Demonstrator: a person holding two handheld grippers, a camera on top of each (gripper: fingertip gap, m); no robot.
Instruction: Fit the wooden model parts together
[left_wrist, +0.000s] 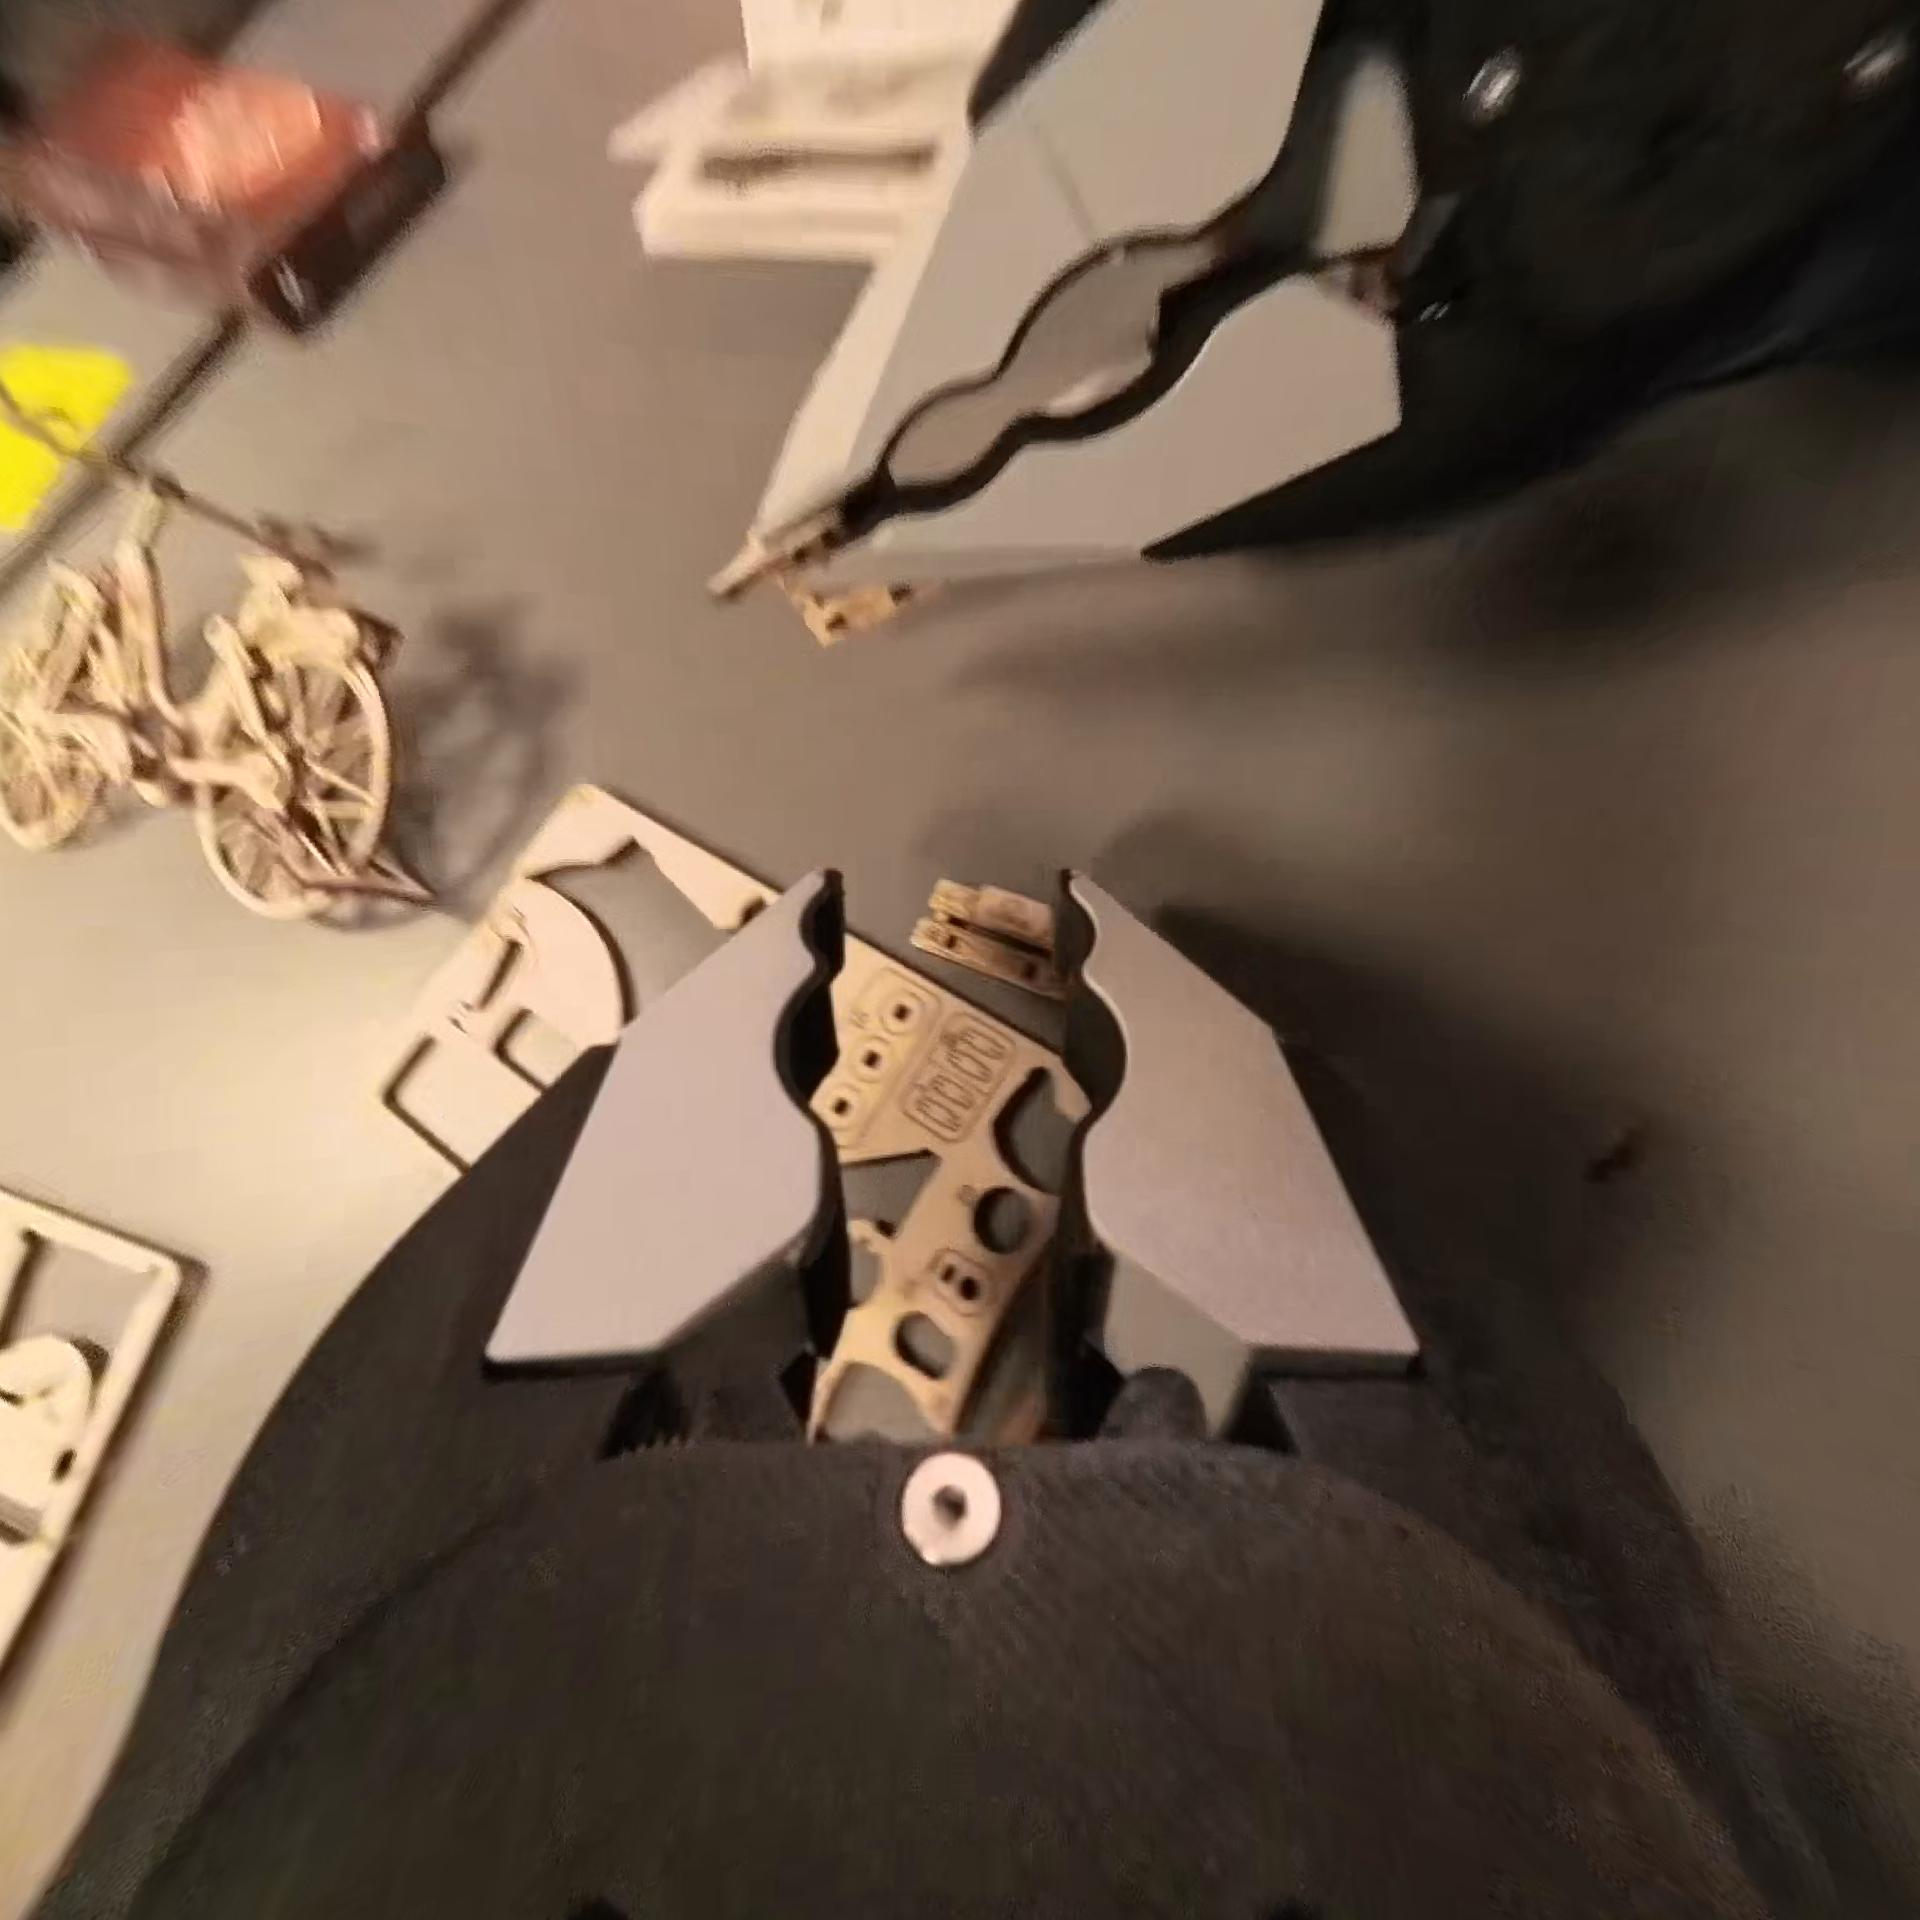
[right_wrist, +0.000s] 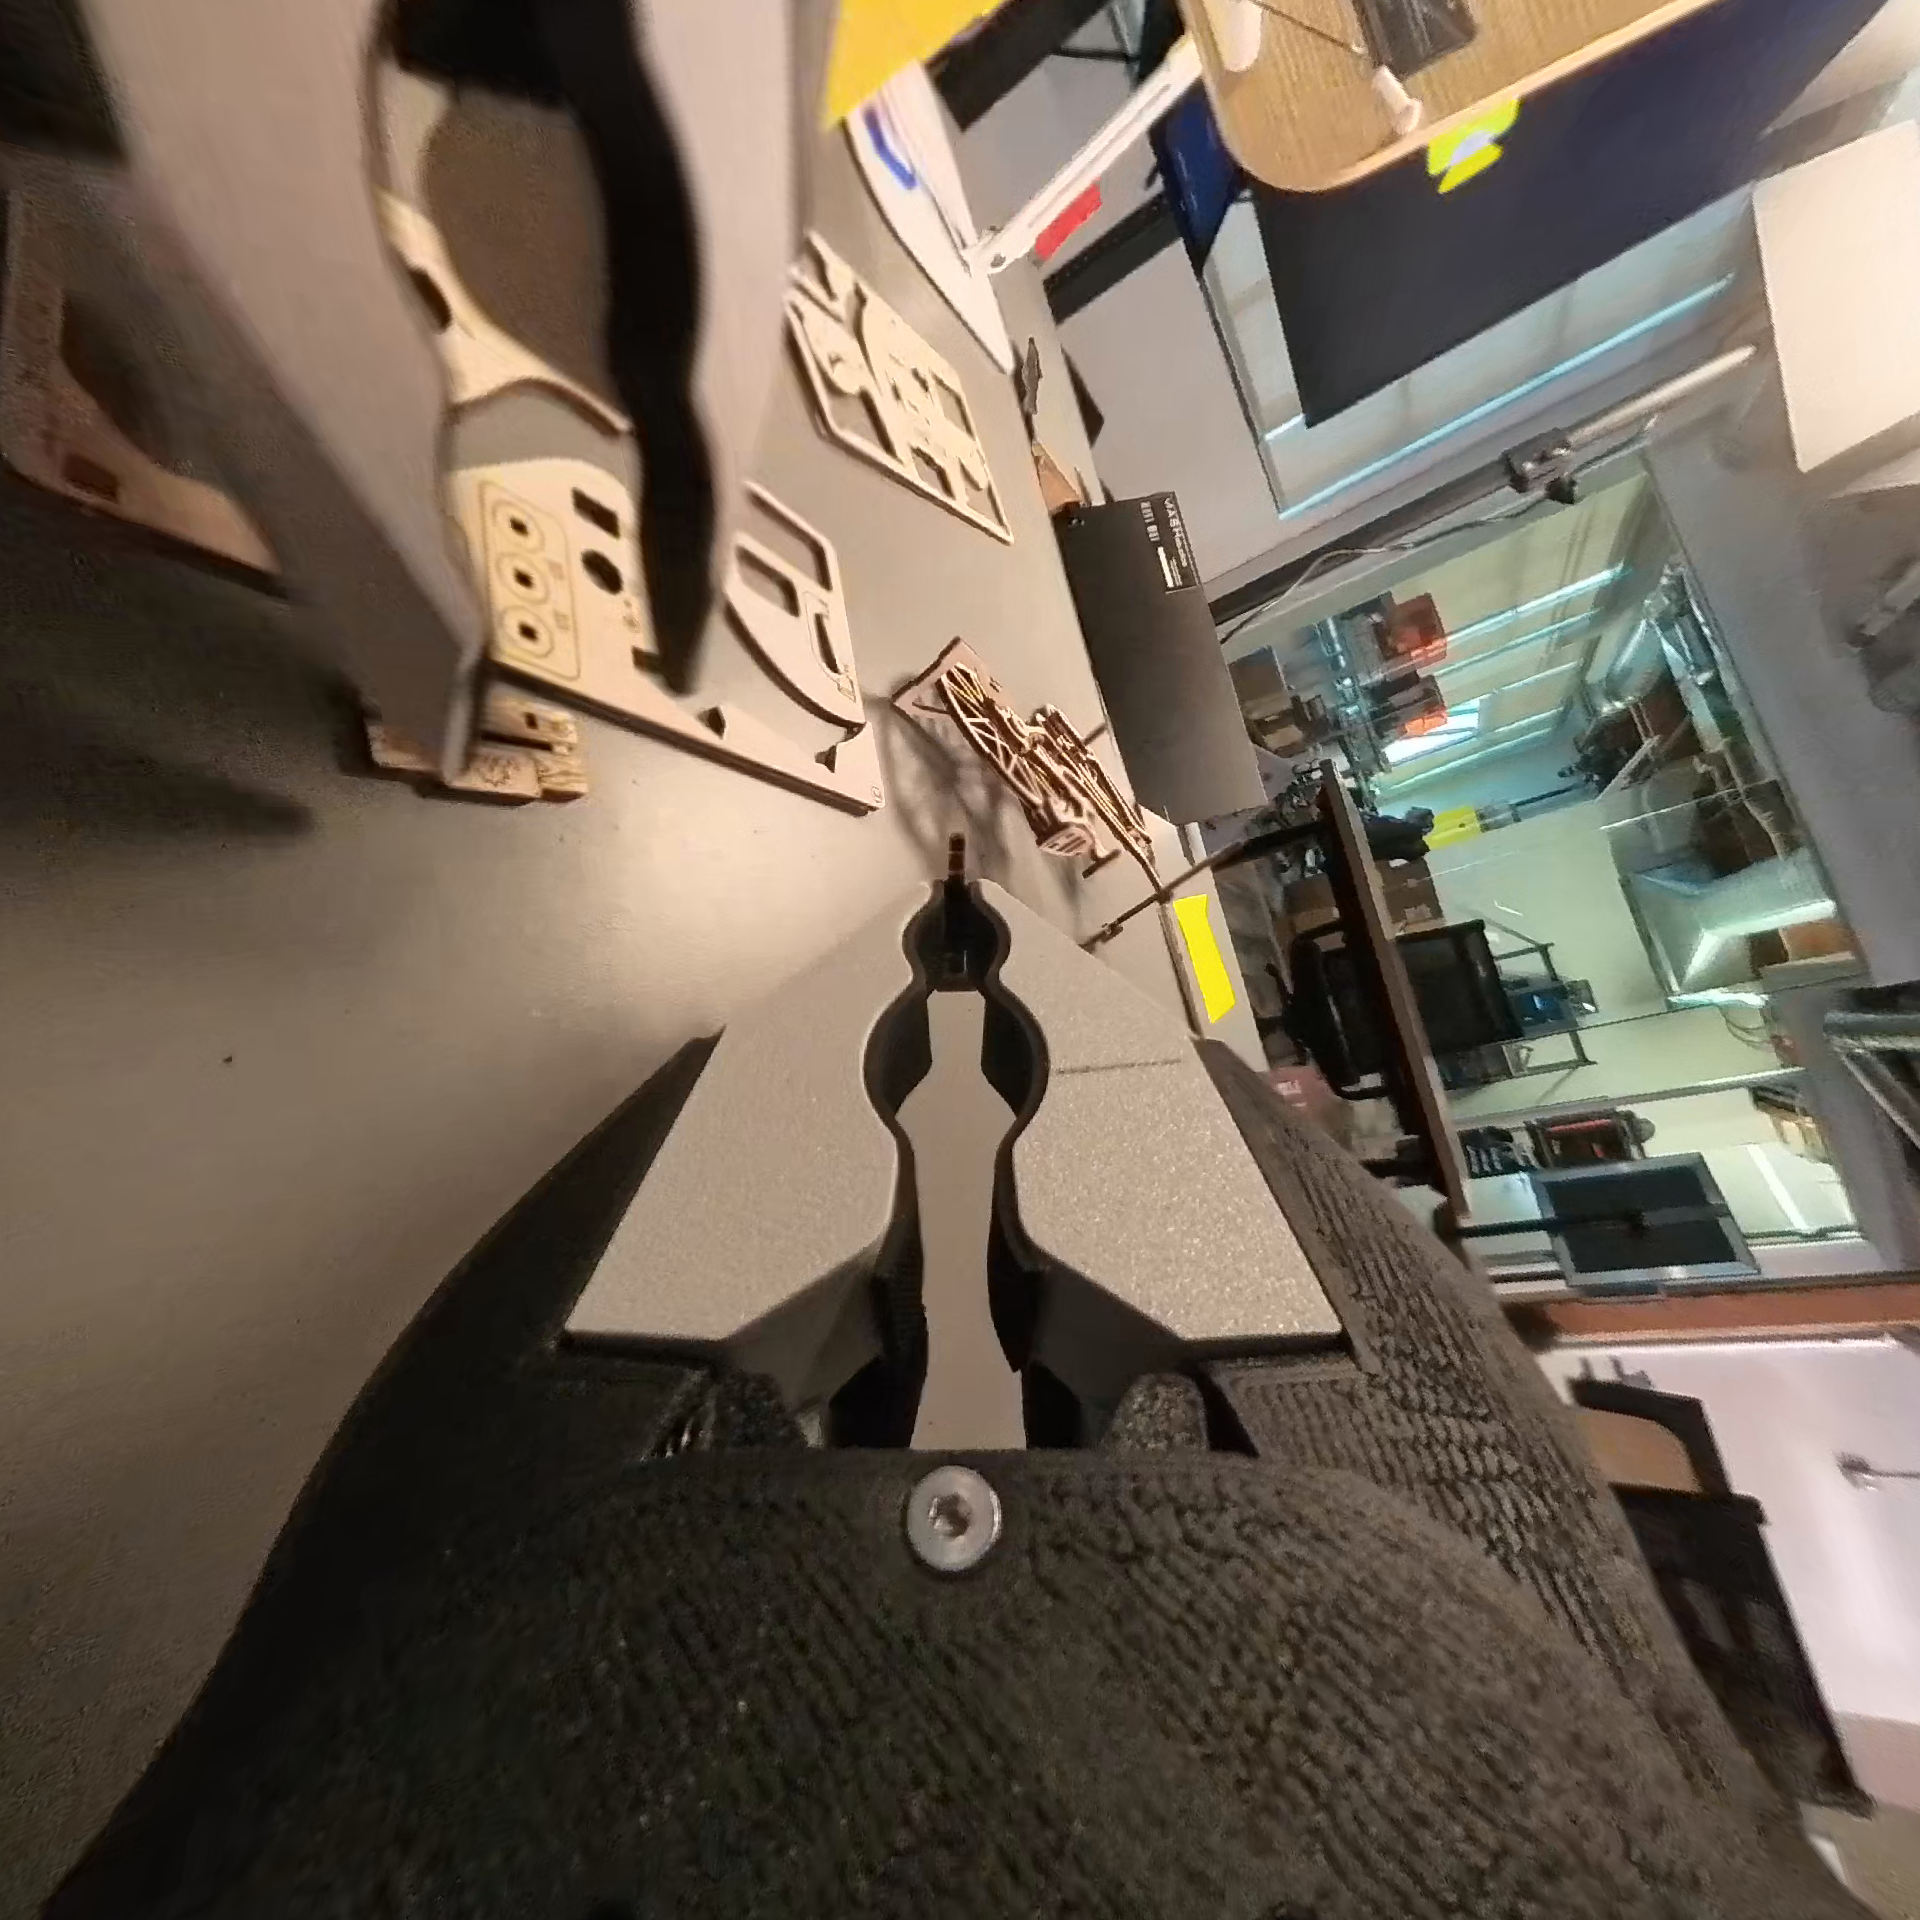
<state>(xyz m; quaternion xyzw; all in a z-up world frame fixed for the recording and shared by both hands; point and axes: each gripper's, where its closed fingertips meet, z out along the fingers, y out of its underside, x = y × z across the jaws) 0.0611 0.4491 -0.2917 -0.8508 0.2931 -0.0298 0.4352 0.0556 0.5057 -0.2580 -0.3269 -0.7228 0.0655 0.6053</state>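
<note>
My left gripper (left_wrist: 951, 894) is open, low over the grey table. A small stacked wooden block (left_wrist: 982, 930) lies between its tips, against the right finger; I cannot tell whether the left finger touches it. Under the jaws lies a wooden parts sheet (left_wrist: 925, 1091) with cut-outs. In the right wrist view the left gripper (right_wrist: 571, 707) stands over the same block (right_wrist: 499, 764) and sheet (right_wrist: 748, 727). My right gripper (right_wrist: 956, 904) is shut on a thin wooden piece (right_wrist: 956, 857) that sticks out past its tips. In the left wrist view it (left_wrist: 764, 561) hovers beyond, holding the piece (left_wrist: 847, 613).
A finished wooden bicycle model (left_wrist: 239, 727) stands at the left, also in the right wrist view (right_wrist: 1039, 769). More parts sheets (left_wrist: 62, 1371) (right_wrist: 904, 395) lie on the table (left_wrist: 1351, 831). A black box (right_wrist: 1153, 665) sits near the table's far edge.
</note>
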